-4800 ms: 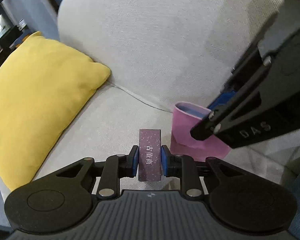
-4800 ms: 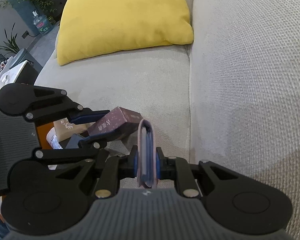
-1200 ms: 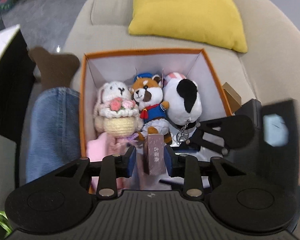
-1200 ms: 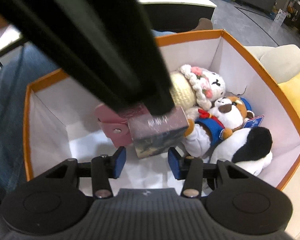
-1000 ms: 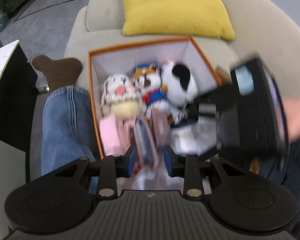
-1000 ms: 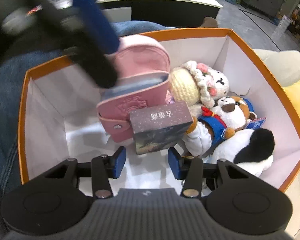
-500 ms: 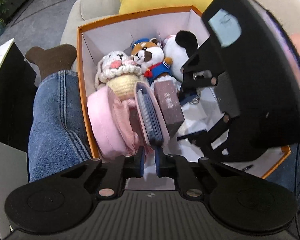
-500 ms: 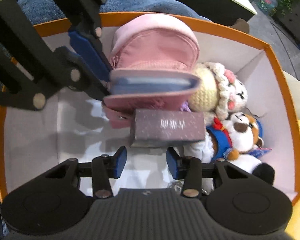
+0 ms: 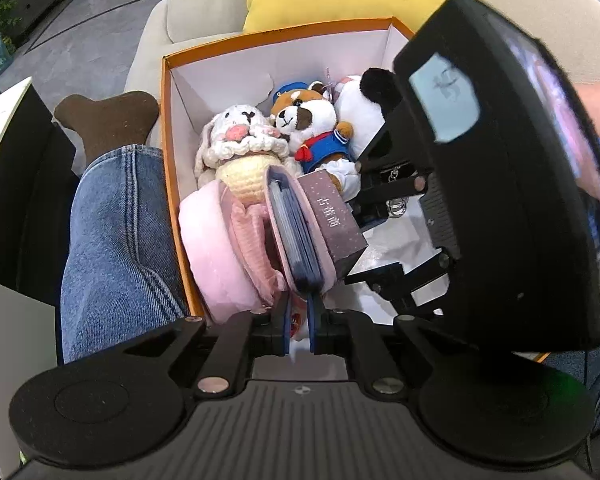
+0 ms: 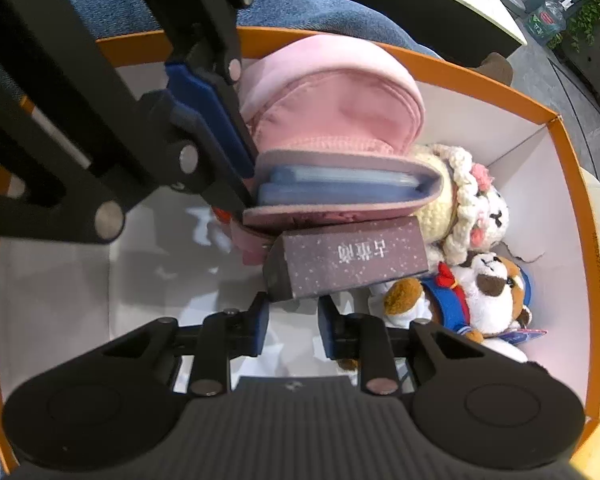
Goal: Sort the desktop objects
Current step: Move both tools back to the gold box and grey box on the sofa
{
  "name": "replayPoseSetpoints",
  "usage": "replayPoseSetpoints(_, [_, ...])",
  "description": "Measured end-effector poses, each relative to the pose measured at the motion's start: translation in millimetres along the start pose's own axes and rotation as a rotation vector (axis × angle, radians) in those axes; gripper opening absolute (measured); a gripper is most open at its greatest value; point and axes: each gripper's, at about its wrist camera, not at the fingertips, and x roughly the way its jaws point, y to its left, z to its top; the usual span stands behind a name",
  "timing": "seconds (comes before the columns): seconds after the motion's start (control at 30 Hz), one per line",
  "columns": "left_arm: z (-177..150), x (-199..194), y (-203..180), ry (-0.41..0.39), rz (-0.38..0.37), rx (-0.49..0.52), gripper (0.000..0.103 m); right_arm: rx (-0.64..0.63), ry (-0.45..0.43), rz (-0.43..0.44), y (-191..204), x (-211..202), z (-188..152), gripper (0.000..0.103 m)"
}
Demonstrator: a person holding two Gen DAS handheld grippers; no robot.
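Lying flat, long axis crosswise: purple box [image 10: 350, 262] | right gripper [image 10: 293, 326] open | left gripper [image 9: 298, 318] nearly closed, empty

Black ribbed gripper bodies, blue-padded fingers [image 10: 256, 328], silver screws, blue jeans, brown sock

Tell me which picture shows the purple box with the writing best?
The right wrist view: the purple box lies broadside there, its lettered face and one end plain to see. The left wrist view shows it end-on and narrower, pressed against the pink wallet.
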Motion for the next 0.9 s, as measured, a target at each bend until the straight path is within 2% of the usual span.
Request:
replayPoseSetpoints(0.07, [0.0,-2.6,-0.3,0.019,-0.009,-0.003,0.01,0.013,0.012,0.0,-3.4,-4.8,0.0,0.041])
replayPoseSetpoints(0.17, [-4.9,-16.2,-1.6,0.021,-0.016,0.002,0.01,0.056,0.008,-0.003,-9.5,-19.3,-4.8,0.043])
replayPoseSetpoints(0.27, [-8.0,-35.7,-6.8,-0.004,-0.02,0.008,0.011,0.131,-0.051,0.006,-18.6,-48.3,-19.6,0.043])
replayPoseSetpoints(0.33, [-7.1,-49.0,-13.6,-0.034,-0.029,0.023,0.014,0.216,-0.102,0.016,-37.2,-70.7,-43.1,0.043])
replayPoseSetpoints(0.4, [-3.3,-58.6,-23.3,-0.06,-0.042,0.044,0.016,0.311,-0.143,0.018,-41.3,-88.6,-51.3,0.043])
replayPoseSetpoints(0.47, [3.8,-65.5,-37.2,-0.084,-0.05,0.076,0.017,0.425,-0.168,0.011,-40.2,-114.2,-77.3,0.043])
replayPoseSetpoints(0.53, [12.9,-70.3,-52.9,-0.107,-0.059,0.11,0.017,0.539,-0.184,-0.006,-20.6,-139.8,-108.8,0.043])
replayPoseSetpoints(0.63, [25.5,-74.1,-75.9,-0.139,-0.088,0.154,0.017,0.713,-0.211,-0.033,-30.8,-163.3,-140.6,0.043])
replayPoseSetpoints(0.77, [46.8,-70.4,-107.8,-0.17,-0.126,0.205,0.019,0.958,-0.171,-0.12,-17.7,-184.9,-199.6,0.044])
replayPoseSetpoints(0.8, [51.6,-66.3,-113.8,-0.171,-0.138,0.212,0.019,1.02,-0.165,-0.133,-17.2,-190.7,-223.1,0.044])
replayPoseSetpoints(0.9, [68.8,-50.1,-133.0,-0.167,-0.17,0.234,0.022,1.201,-0.168,-0.15,-15.8,-197.4,-262.1,0.044])
